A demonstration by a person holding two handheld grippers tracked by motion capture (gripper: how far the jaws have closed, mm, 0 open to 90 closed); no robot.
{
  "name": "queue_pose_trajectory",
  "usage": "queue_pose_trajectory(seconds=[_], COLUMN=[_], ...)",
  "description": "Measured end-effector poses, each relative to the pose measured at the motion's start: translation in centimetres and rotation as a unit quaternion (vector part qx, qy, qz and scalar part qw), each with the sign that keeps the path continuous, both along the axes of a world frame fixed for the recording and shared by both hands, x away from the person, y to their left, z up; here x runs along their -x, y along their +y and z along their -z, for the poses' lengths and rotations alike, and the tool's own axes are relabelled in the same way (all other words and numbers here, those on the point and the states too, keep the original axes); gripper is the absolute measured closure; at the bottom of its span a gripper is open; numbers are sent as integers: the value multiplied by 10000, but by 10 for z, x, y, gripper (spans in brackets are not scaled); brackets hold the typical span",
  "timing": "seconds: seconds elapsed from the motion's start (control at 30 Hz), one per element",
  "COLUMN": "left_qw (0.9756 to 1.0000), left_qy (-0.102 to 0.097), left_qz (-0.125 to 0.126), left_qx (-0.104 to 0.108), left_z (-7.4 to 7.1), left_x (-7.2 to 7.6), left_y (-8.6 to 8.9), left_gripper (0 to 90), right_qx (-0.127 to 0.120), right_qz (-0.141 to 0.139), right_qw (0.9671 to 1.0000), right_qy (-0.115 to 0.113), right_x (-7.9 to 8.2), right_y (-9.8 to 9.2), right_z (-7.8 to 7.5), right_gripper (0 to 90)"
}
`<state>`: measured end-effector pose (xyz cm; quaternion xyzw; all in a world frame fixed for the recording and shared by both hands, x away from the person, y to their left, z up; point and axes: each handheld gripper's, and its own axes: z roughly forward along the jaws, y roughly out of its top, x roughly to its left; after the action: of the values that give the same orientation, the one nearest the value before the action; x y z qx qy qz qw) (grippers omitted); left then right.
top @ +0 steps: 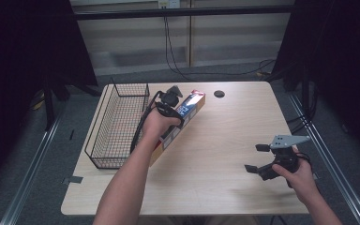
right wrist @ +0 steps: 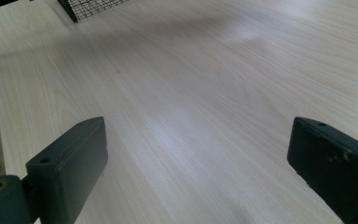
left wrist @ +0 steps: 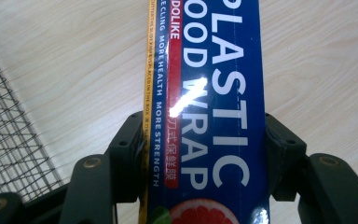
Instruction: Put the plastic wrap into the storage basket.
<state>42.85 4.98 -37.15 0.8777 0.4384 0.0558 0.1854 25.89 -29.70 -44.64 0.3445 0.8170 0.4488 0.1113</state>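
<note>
A long blue box of plastic food wrap (top: pixel 186 110) lies slanted over the table, held up by my left gripper (top: pixel 170 108), which is shut on its middle. In the left gripper view both black jaws press on the sides of the box (left wrist: pixel 214 107), above the wooden tabletop. My right gripper (top: pixel 257 158) rests low near the table's right front, open with nothing between its jaws. In the right gripper view its two fingers (right wrist: pixel 74 158) stand wide apart over bare wood.
A black wire basket (top: pixel 117 123) stands on the left side of the table, right beside the box. A round cable hole (top: pixel 219 93) sits near the table's far edge. Cables hang behind the table.
</note>
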Motion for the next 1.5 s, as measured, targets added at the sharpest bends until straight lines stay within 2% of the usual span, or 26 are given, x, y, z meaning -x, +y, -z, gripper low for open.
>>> queue_pose_trajectory(seconds=[0.1, 0.23, 0.53, 0.57, 0.6, 0.63, 0.67, 0.7, 0.77, 1.07, 1.2, 1.3, 1.4, 1.43, 1.47, 1.5], left_qw=[10000, 9999, 9996, 9995, 9995, 9997, 9994, 9996, 9992, 9990, 9983, 9986, 9981, 9984, 9977, 9980], left_qy=[5, -9, 42, -11, 54, -3, 14, -10, -9, 25, 0, -13, -31, -36, -26, 25], left_qz=[-3, -127, -255, -299, -290, -247, -342, -271, -384, -434, -571, -517, -609, -556, -671, -625], left_qx=[2, 91, 76, 114, 91, 67, 94, 52, 125, 101, 148, 84, 121, 89, 136, 113], left_z=[-4, -8, -15, -15, -16, -17, -18, -19, -20, -25, -27, -29, -29, -30, -30, -31], left_x=[1, 2, 3, 3, 3, 2, 3, 2, 3, 3, 4, 3, 4, 3, 4, 4], left_y=[4, 8, 14, 15, 16, 18, 18, 20, 22, 32, 36, 40, 42, 44, 44, 46], left_gripper=[428, 428, 429, 429, 428, 429, 429, 428, 428, 430, 430, 430, 430, 430, 430, 430], right_qx=[0, -1, 11, 11, 7, 11, 14, 13, 13, 20, 28, 36, 41, 38, 38, 37], right_qz=[2, 4, 15, 15, 16, 10, 6, 7, 10, 5, -4, -20, -22, -24, -19, -16], right_qw=[10000, 10000, 10000, 10000, 10000, 10000, 10000, 10000, 10000, 10000, 10000, 10000, 10000, 10000, 10000, 10000], right_qy=[3, 1, 9, 9, 13, 12, 10, 14, 11, 6, 10, 19, 18, 20, 19, 19], right_x=[0, 0, 0, 0, 0, 0, 0, 0, 0, 0, 0, -1, -1, -1, -1, -1], right_y=[0, 1, 2, 2, 2, 2, 2, 2, 3, 4, 4, 5, 5, 5, 5, 5], right_z=[0, 0, 0, 0, 0, 0, 0, 0, 0, 0, 1, 1, 1, 1, 1, 1], right_gripper=[46, 46, 46, 46, 46, 46, 46, 46, 46, 46, 46, 46, 45, 45, 45, 45])
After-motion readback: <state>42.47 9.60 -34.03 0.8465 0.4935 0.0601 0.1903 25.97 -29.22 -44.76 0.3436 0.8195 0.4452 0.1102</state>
